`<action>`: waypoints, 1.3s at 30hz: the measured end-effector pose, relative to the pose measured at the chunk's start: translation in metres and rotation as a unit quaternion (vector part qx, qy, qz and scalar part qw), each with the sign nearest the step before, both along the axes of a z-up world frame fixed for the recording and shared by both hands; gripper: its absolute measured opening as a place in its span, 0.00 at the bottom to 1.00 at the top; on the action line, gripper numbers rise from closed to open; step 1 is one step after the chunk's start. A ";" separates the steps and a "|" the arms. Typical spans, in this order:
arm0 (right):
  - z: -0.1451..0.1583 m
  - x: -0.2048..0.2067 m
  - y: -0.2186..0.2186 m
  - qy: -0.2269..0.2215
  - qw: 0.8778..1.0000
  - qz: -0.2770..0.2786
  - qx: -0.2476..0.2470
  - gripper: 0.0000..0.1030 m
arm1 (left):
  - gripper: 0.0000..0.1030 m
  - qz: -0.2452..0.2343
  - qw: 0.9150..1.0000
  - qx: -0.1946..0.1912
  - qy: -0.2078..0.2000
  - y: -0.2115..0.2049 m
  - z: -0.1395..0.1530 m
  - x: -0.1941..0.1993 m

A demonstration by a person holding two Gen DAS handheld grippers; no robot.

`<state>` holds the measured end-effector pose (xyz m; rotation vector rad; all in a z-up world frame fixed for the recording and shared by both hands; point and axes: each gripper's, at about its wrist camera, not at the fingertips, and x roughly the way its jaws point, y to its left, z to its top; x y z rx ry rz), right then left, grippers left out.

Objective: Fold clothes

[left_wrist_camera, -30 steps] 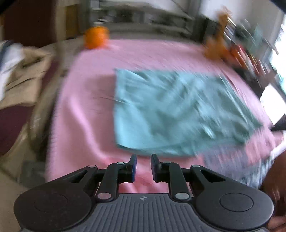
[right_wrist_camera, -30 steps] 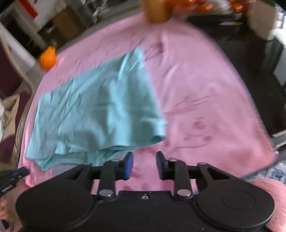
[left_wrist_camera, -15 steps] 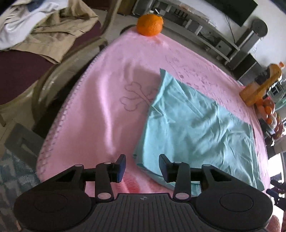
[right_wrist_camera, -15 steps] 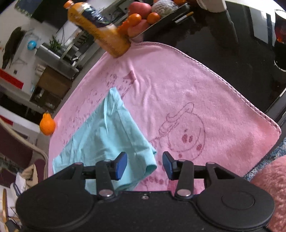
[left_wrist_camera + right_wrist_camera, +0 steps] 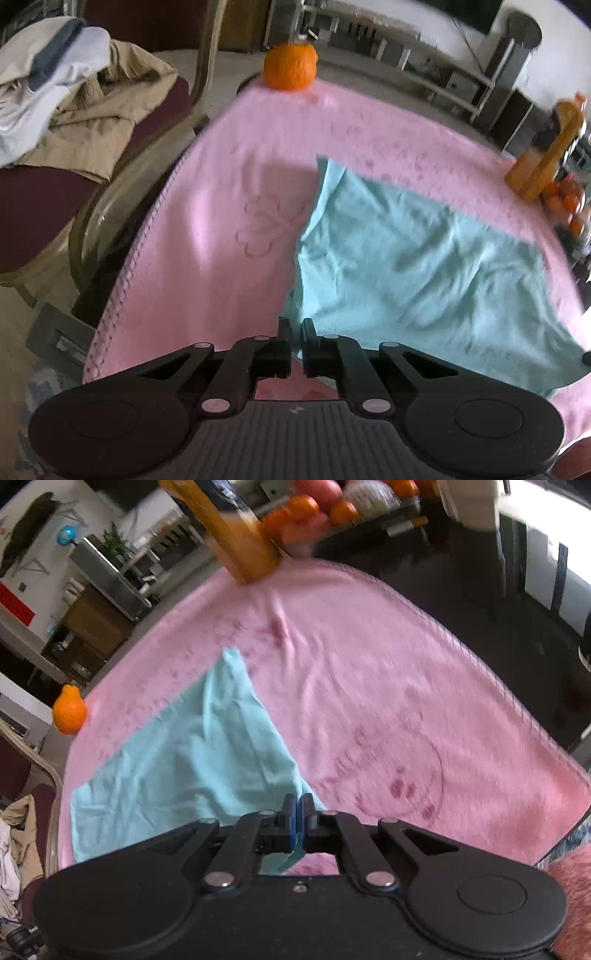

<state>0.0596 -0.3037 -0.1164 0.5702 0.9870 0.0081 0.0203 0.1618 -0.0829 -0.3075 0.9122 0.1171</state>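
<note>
Both of your grippers have closed since half a second ago, when their jaws stood apart on either side of the cloth's near corners. Your left gripper (image 5: pixel 296 334) now has its jaws drawn nearly together on the near left corner of the teal cloth (image 5: pixel 417 266), with the fabric edge rising into the narrow slit between them. Your right gripper (image 5: pixel 297 809) is clamped tight on the cloth's near right corner, and a strip of teal hangs down behind its blue pads (image 5: pixel 291 812). From the left wrist view the cloth spreads from 6 o'clock out toward 3 o'clock across the pink blanket (image 5: pixel 221 206), its far corner pointing to 12 o'clock; it lies wrinkled but mostly flat. An orange fruit (image 5: pixel 290 66) sits at the blanket's far edge at 12 o'clock, well apart from the cloth. An orange bottle (image 5: pixel 543 158) stands at 2 o'clock on the blanket's corner, with small oranges (image 5: pixel 565 199) just beside it. At 10 o'clock a chair (image 5: pixel 122 173) carries a heap of beige and white clothes (image 5: pixel 74 107). Both views are somewhat blurred.
</note>
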 end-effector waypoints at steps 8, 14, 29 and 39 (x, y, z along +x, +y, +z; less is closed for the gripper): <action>0.023 0.002 -0.029 -0.009 0.998 -0.040 0.048 0.02 | 0.04 0.026 0.998 -0.056 0.022 0.016 0.003 0.001; -0.031 0.005 -0.016 0.061 0.998 -0.031 0.001 0.02 | 0.05 -0.006 0.998 0.041 0.049 -0.010 -0.027 0.006; 0.072 0.017 -0.004 -0.050 0.998 0.024 -0.004 0.24 | 0.28 -0.016 0.997 0.050 -0.053 0.015 0.055 0.015; 0.073 0.102 0.025 -0.081 0.995 0.045 0.046 0.30 | 0.41 0.015 1.000 -0.015 -0.006 0.016 0.029 0.124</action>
